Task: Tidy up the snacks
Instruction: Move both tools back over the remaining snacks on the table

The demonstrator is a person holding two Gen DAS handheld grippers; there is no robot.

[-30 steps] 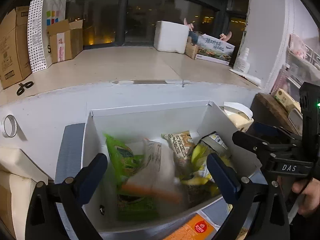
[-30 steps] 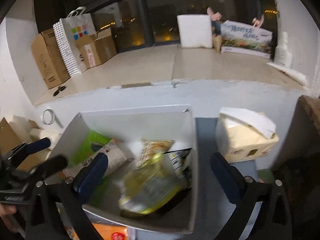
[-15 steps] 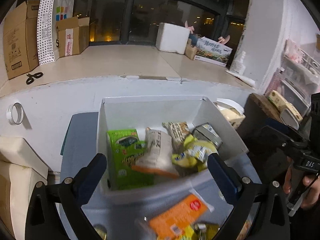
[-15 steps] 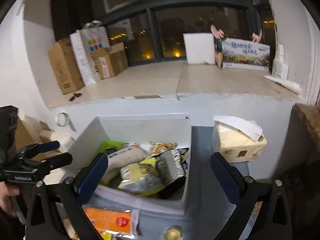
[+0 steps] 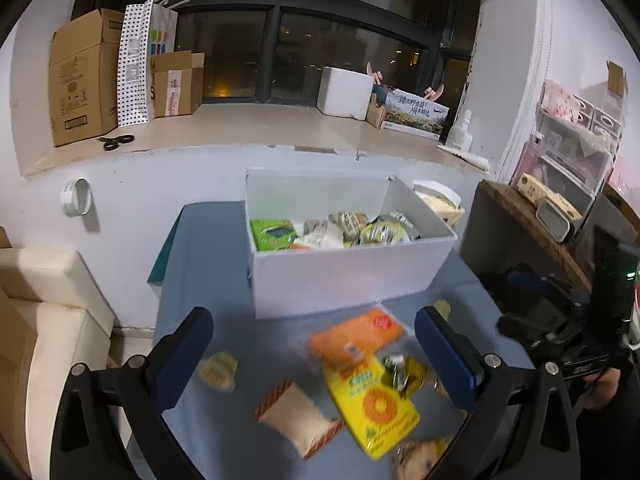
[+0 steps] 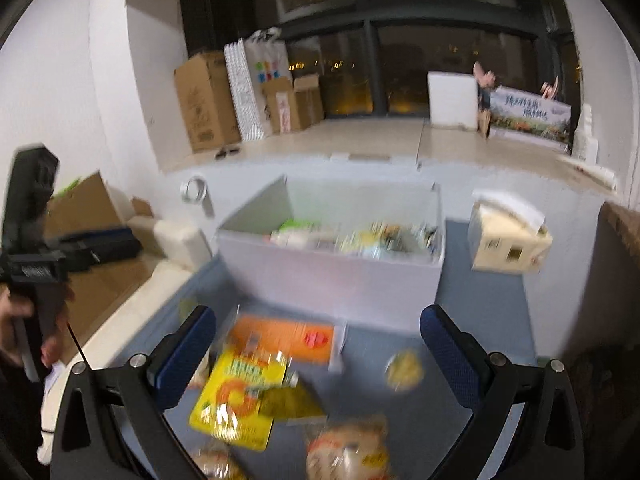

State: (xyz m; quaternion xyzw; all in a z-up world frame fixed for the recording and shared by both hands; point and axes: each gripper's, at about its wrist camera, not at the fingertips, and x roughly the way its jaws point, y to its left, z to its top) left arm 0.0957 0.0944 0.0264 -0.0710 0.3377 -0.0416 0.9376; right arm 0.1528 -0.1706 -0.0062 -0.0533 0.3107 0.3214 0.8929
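Both grippers have pulled back from the white box (image 5: 352,276). Left view: your left gripper (image 5: 312,356) is spread and empty; loose snacks lie at lower centre. Right view: your right gripper (image 6: 316,354) is spread above the yellow packet (image 6: 236,400); overlapping packets may snag together.

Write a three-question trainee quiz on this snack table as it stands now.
1. True or false: the left gripper is shut on a packet.
2. Which packet lies nearest the white box: A) the orange packet, B) the yellow packet, C) the striped-edge packet?
3. Fill in: the green packet lies ___ the box.

Key: 1 false, both grippers (right gripper) are open and empty. 2 A. 3 inside.
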